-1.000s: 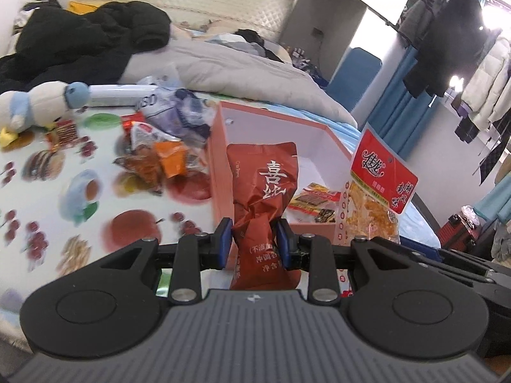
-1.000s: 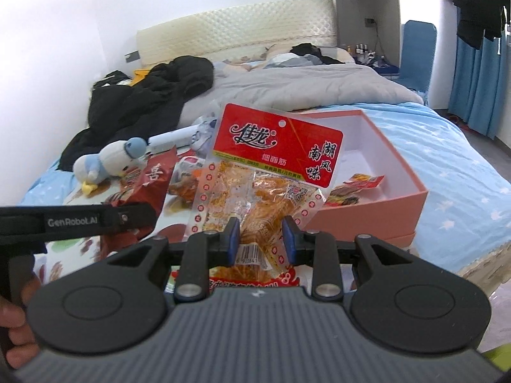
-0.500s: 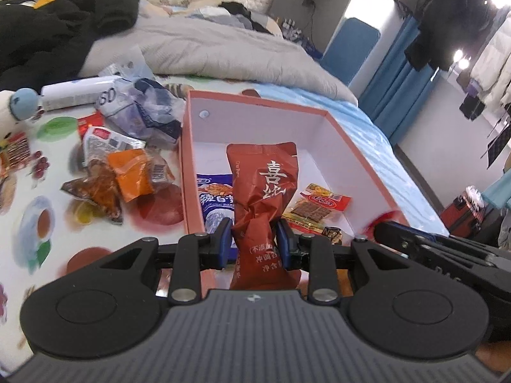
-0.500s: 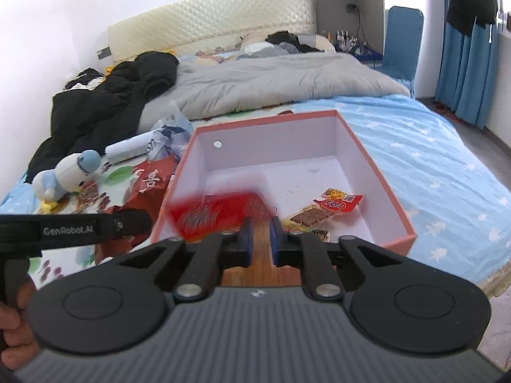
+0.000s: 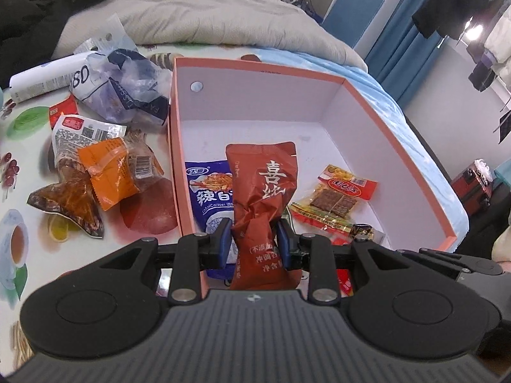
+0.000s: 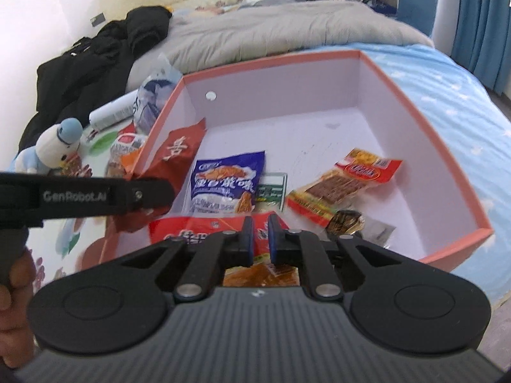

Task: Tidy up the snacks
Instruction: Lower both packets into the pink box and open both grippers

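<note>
Brown packet (image 5: 260,210) pinched in left claw (image 5: 254,242) above pink box (image 5: 399,146). Red-topped packet (image 6: 204,226) pinched in right claw (image 6: 258,239), inside box.

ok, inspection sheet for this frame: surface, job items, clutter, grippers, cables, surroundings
Surface: bed with a fruit-print sheet.
Job's things: open pink box holds a blue packet, a red-labelled jerky pack and a red-topped noodle snack bag; brown pouch held above it.
Clutter: loose snacks left of the box, crumpled bag, plush penguin.
Grippers: left gripper jaws clamp the brown pouch; right gripper jaws nearly closed over the noodle bag, contact unclear.
Cables: nothing seen.
Surroundings: grey duvet, black coat, blue curtains.
</note>
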`<state>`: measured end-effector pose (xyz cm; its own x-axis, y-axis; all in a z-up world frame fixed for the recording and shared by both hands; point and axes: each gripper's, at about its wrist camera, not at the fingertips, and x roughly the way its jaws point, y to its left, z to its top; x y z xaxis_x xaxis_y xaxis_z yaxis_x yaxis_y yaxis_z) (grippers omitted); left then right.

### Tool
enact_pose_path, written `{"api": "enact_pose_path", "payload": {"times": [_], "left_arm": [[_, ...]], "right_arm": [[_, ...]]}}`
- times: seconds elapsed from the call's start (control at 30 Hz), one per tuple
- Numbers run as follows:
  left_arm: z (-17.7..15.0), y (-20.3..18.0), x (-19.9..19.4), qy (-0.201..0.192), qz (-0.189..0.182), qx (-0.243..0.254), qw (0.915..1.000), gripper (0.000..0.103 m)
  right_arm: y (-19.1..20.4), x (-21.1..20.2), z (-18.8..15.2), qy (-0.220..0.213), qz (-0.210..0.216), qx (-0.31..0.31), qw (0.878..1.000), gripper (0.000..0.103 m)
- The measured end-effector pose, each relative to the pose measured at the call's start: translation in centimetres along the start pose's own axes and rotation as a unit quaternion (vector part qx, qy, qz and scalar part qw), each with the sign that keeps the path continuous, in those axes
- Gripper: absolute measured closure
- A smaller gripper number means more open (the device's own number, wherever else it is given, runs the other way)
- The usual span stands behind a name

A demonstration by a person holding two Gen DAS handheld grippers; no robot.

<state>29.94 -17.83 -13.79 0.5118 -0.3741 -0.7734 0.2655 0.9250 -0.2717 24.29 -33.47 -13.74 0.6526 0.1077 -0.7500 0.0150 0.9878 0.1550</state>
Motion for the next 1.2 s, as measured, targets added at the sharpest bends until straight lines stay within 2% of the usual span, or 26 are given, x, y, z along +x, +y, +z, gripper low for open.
{"api": "enact_pose_path", "payload": {"times": [0.17, 0.43, 0.47, 0.53, 0.8, 1.2], "left_arm": [[0.7, 0.6, 0.7, 0.006, 0.003, -0.006, 1.0, 0.068], [1.3, 1.0, 0.7, 0.005, 0.0, -0.018, 0.9998, 0.067], [1.3, 1.0, 0.6, 0.005, 0.0, -0.019, 0.9998, 0.064], [1.3, 1.0, 0.0, -0.003, -0.004, -0.02, 0.9998, 0.051], [0.4, 0.2, -5.3, -0.05, 0.008, -0.012, 0.9986, 0.048], [-4.8, -1.0, -15.5, -0.109, 0.018, -0.01, 0.9938, 0.048]], "right_arm": [[-0.6, 1.5, 1.2, 0.022, 0.008, 0.015, 1.0, 0.091], [-0.9, 2.5, 4.7, -0.002, 0.006, 0.013, 1.0, 0.091], [-0.8, 2.4, 5.0, -0.006, 0.006, 0.013, 1.0, 0.091], [-0.8, 2.1, 5.2, -0.012, 0.002, 0.013, 1.0, 0.09], [0.0, -1.8, 4.5, -0.05, -0.002, 0.019, 0.999, 0.09], [3.3, -9.7, 0.4, -0.091, 0.022, 0.012, 0.996, 0.09]]}}
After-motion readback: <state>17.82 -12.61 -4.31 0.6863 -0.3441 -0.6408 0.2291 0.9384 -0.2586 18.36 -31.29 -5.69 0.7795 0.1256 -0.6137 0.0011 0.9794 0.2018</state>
